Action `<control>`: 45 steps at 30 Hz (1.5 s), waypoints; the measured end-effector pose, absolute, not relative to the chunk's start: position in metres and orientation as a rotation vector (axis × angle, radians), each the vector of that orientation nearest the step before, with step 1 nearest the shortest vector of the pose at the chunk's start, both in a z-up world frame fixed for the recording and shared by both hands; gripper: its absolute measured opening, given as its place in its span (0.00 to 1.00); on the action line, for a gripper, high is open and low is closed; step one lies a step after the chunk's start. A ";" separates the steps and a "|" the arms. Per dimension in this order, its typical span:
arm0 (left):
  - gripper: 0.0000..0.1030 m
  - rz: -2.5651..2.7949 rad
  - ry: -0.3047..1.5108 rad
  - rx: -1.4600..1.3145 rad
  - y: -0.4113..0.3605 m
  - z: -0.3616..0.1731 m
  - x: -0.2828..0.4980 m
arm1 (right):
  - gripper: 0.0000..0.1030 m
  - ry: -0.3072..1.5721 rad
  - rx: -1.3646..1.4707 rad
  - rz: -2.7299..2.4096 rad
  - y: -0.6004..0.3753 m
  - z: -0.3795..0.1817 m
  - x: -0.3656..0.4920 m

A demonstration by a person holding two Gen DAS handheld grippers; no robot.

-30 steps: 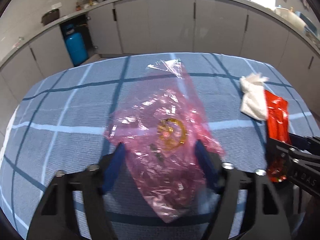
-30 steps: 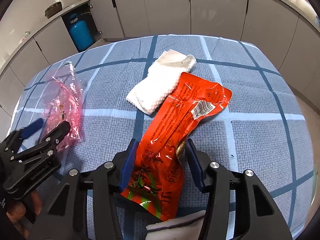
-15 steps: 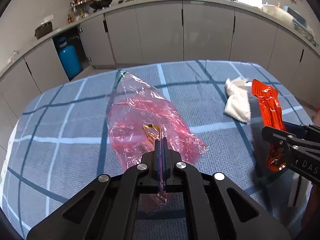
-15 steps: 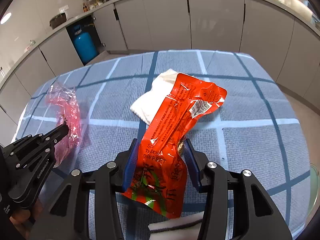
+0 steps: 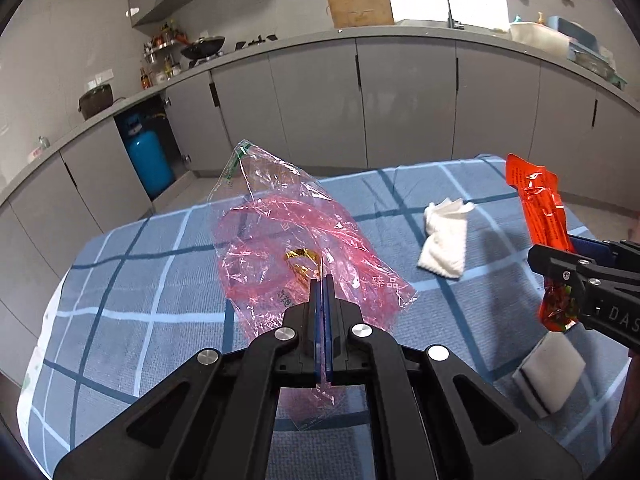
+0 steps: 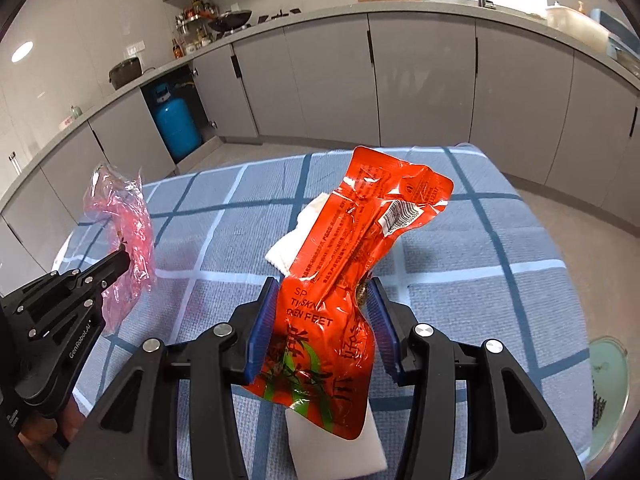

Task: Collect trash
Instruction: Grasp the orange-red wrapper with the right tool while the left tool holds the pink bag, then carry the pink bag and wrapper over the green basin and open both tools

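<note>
My left gripper [image 5: 322,280] is shut on a crinkled pink see-through plastic bag [image 5: 280,240] with a gold scrap inside, held up off the blue checked tablecloth [image 5: 160,272]. The right wrist view shows that bag [image 6: 128,232] hanging at the left from the left gripper [image 6: 122,254]. My right gripper [image 6: 322,312] is shut on an orange-red snack wrapper [image 6: 360,232], its blue pads pressing both sides, and the wrapper stands up above the table. In the left wrist view the wrapper [image 5: 540,208] and right gripper [image 5: 538,254] appear at the right edge.
A crumpled white tissue [image 5: 444,240] lies on the cloth beyond the wrapper. A white sponge-like block [image 6: 336,440] lies near the front edge under the wrapper. Grey kitchen cabinets [image 5: 400,100] and a blue gas cylinder [image 5: 148,160] stand behind. A green-rimmed dish [image 6: 608,392] sits at the right.
The left gripper's jaws closed on the pink bag and lifted it off the cloth. The right gripper rose with the orange-red wrapper, which now stands clear of the table.
</note>
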State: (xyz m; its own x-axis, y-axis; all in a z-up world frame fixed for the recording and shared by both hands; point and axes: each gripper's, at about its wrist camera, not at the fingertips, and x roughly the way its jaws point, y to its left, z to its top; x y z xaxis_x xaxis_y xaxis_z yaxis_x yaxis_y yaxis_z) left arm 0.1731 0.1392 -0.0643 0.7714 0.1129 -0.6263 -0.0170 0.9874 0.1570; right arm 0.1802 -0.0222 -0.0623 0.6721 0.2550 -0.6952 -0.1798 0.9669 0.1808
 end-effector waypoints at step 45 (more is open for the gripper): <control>0.02 -0.367 0.586 0.368 -0.093 -0.044 0.123 | 0.42 0.710 0.251 -0.058 -0.234 -0.051 0.074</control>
State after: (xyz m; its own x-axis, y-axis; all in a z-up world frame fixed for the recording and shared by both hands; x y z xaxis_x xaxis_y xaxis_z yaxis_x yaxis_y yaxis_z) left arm 0.1230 -0.0933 -0.0439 0.7728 -0.2281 -0.5922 0.4330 0.8717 0.2293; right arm 0.0741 -0.2335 -0.0515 0.7583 0.0320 -0.6511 0.1379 0.9683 0.2082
